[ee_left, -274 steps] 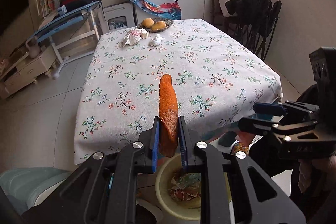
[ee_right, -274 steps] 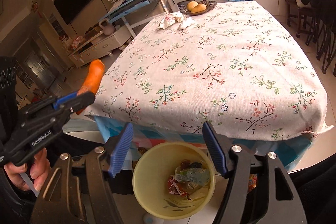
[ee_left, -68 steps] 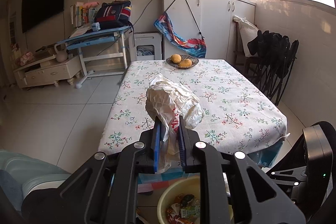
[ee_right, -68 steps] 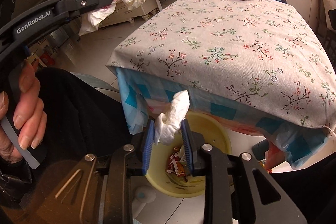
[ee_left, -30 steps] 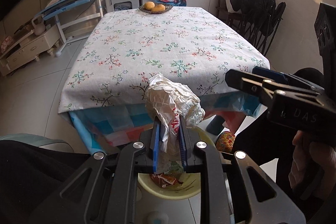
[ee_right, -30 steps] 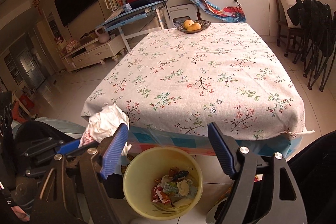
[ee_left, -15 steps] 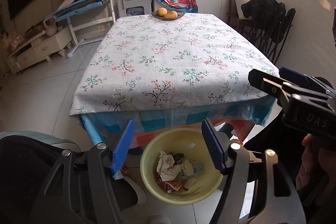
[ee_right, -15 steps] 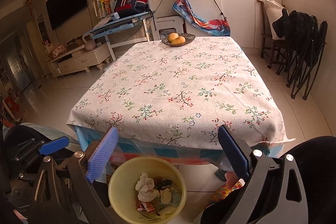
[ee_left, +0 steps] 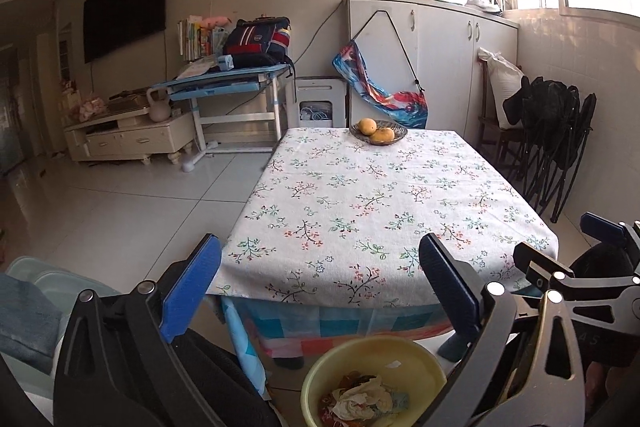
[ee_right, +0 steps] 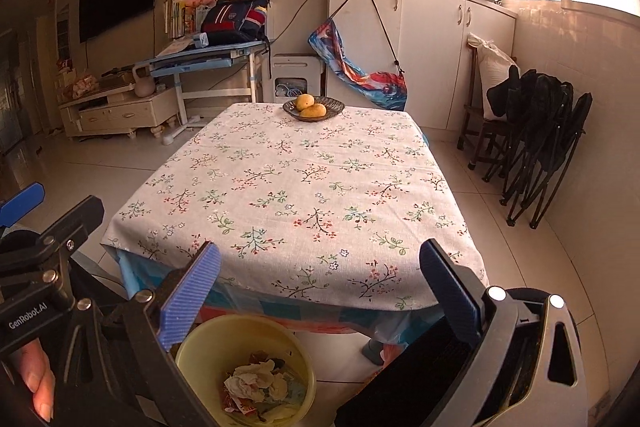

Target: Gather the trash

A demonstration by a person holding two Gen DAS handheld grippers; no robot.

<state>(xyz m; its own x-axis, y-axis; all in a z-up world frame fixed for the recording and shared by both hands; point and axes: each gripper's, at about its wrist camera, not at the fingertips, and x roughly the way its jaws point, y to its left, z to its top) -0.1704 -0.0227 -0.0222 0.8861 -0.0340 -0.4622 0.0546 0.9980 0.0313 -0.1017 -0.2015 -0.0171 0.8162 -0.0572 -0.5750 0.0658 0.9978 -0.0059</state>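
The yellow bin on the floor holds crumpled paper trash. On the desk, a dish holds fruit. The left gripper and right gripper, just opened, are empty.

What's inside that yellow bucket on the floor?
The yellow bucket holds crumpled white paper on top of colourful wrappers. Whatever lies beneath them is covered, and the bucket's near side is cut off.

One label reads clearly — "GenRobot.AI", white on the black left claw arm.
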